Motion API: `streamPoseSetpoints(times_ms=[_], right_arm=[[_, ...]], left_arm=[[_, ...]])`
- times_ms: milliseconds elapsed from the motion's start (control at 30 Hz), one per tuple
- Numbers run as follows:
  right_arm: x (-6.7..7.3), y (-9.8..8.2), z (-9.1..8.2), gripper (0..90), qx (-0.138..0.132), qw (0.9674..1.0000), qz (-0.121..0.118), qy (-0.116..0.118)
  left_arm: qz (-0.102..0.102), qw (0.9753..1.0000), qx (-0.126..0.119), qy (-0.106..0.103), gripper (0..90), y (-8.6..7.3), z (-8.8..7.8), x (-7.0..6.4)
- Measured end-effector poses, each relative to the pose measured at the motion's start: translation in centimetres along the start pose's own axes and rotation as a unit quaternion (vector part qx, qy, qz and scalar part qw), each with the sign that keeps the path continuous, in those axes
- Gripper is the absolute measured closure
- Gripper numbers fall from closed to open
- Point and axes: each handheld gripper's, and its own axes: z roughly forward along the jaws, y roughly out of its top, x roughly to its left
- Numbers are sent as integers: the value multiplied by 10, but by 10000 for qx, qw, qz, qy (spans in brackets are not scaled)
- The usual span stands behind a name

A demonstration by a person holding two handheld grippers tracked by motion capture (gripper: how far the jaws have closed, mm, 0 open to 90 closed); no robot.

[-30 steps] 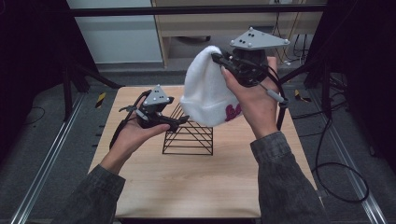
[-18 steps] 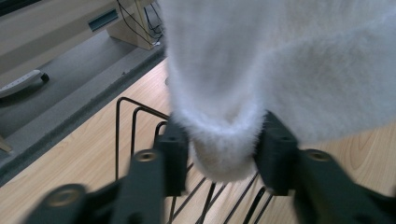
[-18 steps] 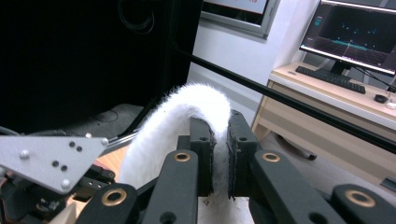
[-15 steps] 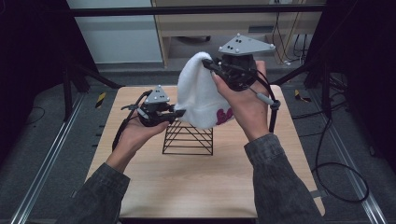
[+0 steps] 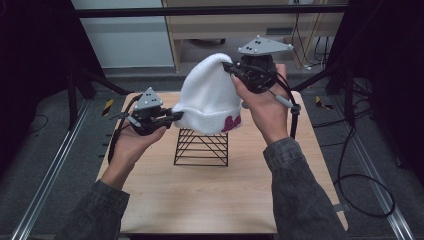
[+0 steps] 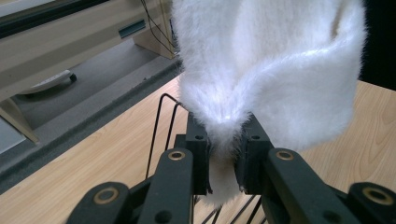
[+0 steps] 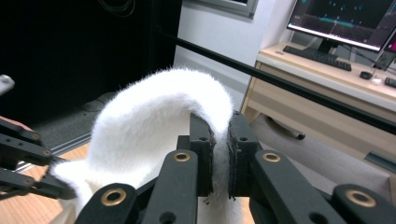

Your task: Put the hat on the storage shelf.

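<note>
A: Start at the left. What has the left gripper got?

B: The hat — its jaws are clamped on the brim at the hat's left edge. In the left gripper view the white fleece is pinched between the two pads, with a tuft poking out below them.

A: And where does the hat sit?

B: In the air, stretched between the two grippers, just above the rack. From the high view I can't tell whether the brim touches the top wires or hangs just clear of them.

A: The right side?

B: The right gripper is closed on the crown, up high and behind the rack. Its own view shows the jaws nipping a fold of the hat.

A: So how far along is it?

B: I'd judge the pick-up is done and the hat is roughly lined up over the rack — draping it is what's left. It isn't resting there yet, both grippers hold it, and neither has let go. The table in front of the rack is bare.
</note>
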Motion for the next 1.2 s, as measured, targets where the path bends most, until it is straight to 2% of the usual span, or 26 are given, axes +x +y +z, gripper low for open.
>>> streamPoseSetpoints(times_ms=[333,567,700,833,1200], right_arm=[[-2,-15,32,833,375,9993,65,7],[-6,-26,46,832,514,9985,163,15],[-6,-30,50,833,553,9983,185,24],[-5,-33,51,833,577,9981,196,72],[3,-37,57,832,608,9979,128,191]], left_arm=[[-168,9997,167,21,787,-7,5,11],[-183,9994,285,102,815,-11,12,18],[-206,9991,371,85,835,-16,16,19],[-317,9987,396,77,837,-23,19,24],[-377,9981,452,195,837,-32,23,31]])
